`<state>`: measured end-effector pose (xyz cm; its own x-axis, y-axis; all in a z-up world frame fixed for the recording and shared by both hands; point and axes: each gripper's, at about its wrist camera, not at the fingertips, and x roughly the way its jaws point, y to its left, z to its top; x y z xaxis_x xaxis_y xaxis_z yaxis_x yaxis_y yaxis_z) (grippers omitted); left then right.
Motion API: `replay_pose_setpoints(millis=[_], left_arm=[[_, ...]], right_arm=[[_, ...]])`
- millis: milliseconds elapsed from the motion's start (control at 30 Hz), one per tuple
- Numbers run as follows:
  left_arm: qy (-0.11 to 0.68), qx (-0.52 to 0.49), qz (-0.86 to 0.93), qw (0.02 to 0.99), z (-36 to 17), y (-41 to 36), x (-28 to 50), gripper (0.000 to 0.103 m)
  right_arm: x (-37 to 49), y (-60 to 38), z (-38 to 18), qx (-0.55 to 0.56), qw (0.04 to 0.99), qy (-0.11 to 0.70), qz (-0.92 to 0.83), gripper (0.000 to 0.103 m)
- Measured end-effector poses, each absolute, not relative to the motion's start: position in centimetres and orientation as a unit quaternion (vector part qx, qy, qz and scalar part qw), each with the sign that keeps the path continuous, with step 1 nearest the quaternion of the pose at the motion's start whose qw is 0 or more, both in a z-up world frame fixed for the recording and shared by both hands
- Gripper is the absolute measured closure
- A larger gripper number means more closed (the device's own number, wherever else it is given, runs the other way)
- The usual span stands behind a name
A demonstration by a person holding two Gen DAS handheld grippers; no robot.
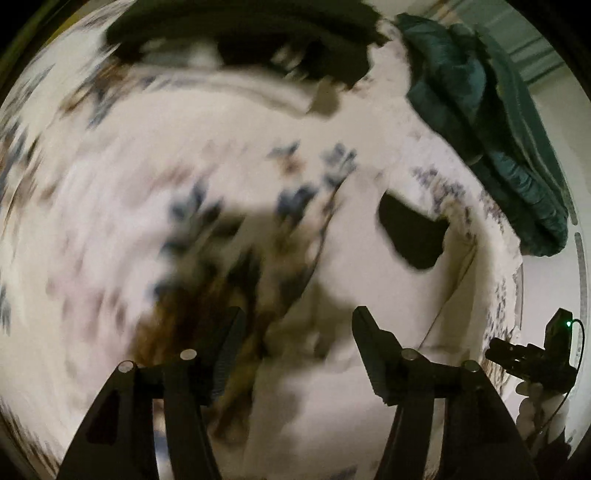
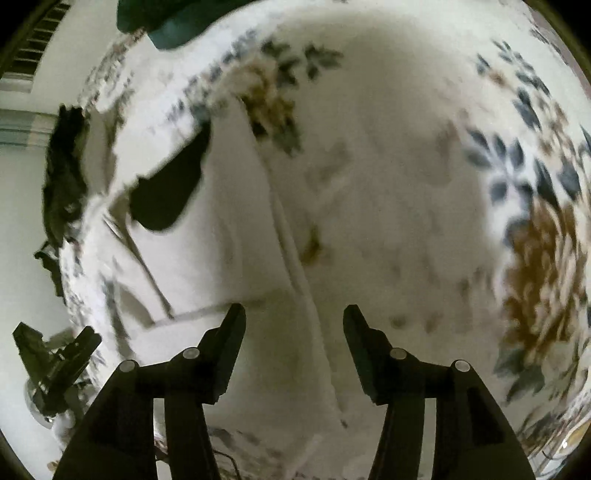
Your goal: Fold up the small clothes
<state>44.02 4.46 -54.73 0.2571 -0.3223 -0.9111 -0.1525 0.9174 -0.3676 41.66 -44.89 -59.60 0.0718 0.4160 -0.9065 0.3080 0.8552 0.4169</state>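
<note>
A small white garment (image 1: 354, 258) with a dark patch (image 1: 410, 236) lies on a floral bedspread (image 1: 110, 184). The left wrist view is blurred. My left gripper (image 1: 295, 317) is open above the garment's left edge, with nothing between its fingers. In the right wrist view the same white garment (image 2: 221, 240) with the dark patch (image 2: 166, 199) lies left of centre, a fold edge running down the middle. My right gripper (image 2: 293, 314) is open and empty just above it. The other gripper (image 2: 59, 365) shows at the lower left; the right one shows in the left wrist view (image 1: 535, 354).
A black garment (image 1: 240, 40) lies at the far side of the bed. A dark green quilted garment (image 1: 487, 129) lies at the right edge, also in the right wrist view (image 2: 166, 22). A black item (image 2: 66, 173) sits at the bed's left edge. The floral bedspread (image 2: 535, 229) spreads rightward.
</note>
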Motion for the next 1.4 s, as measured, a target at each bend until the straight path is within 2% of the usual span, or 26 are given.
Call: replay_pose_setpoints(millis=[100, 300, 333, 367, 400, 433, 467, 667, 933, 1067, 1200, 1233, 1267, 1300, 1400], left_arm=[[0.607, -0.174, -0.076, 0.772, -56.2, 2.7, 49.0, 0.045], [0.630, -0.067, -0.126, 0.763, -60.9, -3.3, 57.4, 0.045], [0.634, -0.047, -0.129, 0.761, -61.6, -4.0, 58.1, 0.048], [0.632, -0.030, -0.134, 0.763, -62.1, -4.6, 58.6, 0.058], [0.625, -0.023, -0.140, 0.767, -62.1, -4.8, 58.8, 0.074], [0.621, -0.019, -0.145, 0.770, -62.1, -5.0, 58.8, 0.096], [0.615, -0.024, -0.152, 0.773, -61.6, -4.9, 58.7, 0.096], [0.562, -0.059, -0.167, 0.808, -55.7, -3.1, 55.1, 0.097], [0.517, -0.125, -0.150, 0.833, -49.2, 0.4, 44.5, 0.096], [0.520, -0.167, -0.127, 0.828, -49.8, 2.3, 38.6, 0.096], [0.554, -0.220, -0.118, 0.794, -53.1, 4.0, 34.1, 0.091], [0.565, -0.235, -0.117, 0.782, -54.0, 4.3, 33.1, 0.087], [0.581, -0.244, -0.107, 0.769, -55.0, 4.7, 32.1, 0.076], [0.592, -0.250, -0.100, 0.760, -55.5, 5.1, 31.2, 0.072], [0.603, -0.293, -0.074, 0.738, -56.2, 6.6, 28.7, 0.061]], right_arm=[[46.1, -43.9, -59.7, 0.248, 0.700, 0.668, 0.037, 0.042], [55.5, -40.9, -62.5, 0.186, 0.712, 0.677, 0.026, 0.042], [56.7, -40.4, -63.0, 0.172, 0.711, 0.681, 0.026, 0.042], [57.6, -40.0, -63.4, 0.165, 0.710, 0.684, 0.024, 0.042], [58.4, -39.6, -63.9, 0.157, 0.709, 0.687, 0.023, 0.049], [58.9, -39.4, -64.1, 0.152, 0.710, 0.687, 0.022, 0.081], [59.2, -39.1, -64.2, 0.145, 0.712, 0.687, 0.020, 0.099], [57.3, -38.4, -59.8, 0.147, 0.752, 0.641, 0.045, 0.099], [46.2, -38.1, -51.5, 0.189, 0.781, 0.586, 0.105, 0.099], [38.7, -37.8, -51.1, 0.189, 0.772, 0.593, 0.128, 0.099], [32.6, -38.2, -54.3, 0.202, 0.730, 0.638, 0.134, 0.099], [31.1, -38.5, -55.9, 0.200, 0.713, 0.659, 0.130, 0.098], [30.2, -38.7, -56.7, 0.200, 0.703, 0.670, 0.126, 0.095], [29.1, -39.0, -58.2, 0.198, 0.684, 0.693, 0.116, 0.089], [27.1, -40.3, -60.1, 0.204, 0.650, 0.726, 0.091, 0.058]])
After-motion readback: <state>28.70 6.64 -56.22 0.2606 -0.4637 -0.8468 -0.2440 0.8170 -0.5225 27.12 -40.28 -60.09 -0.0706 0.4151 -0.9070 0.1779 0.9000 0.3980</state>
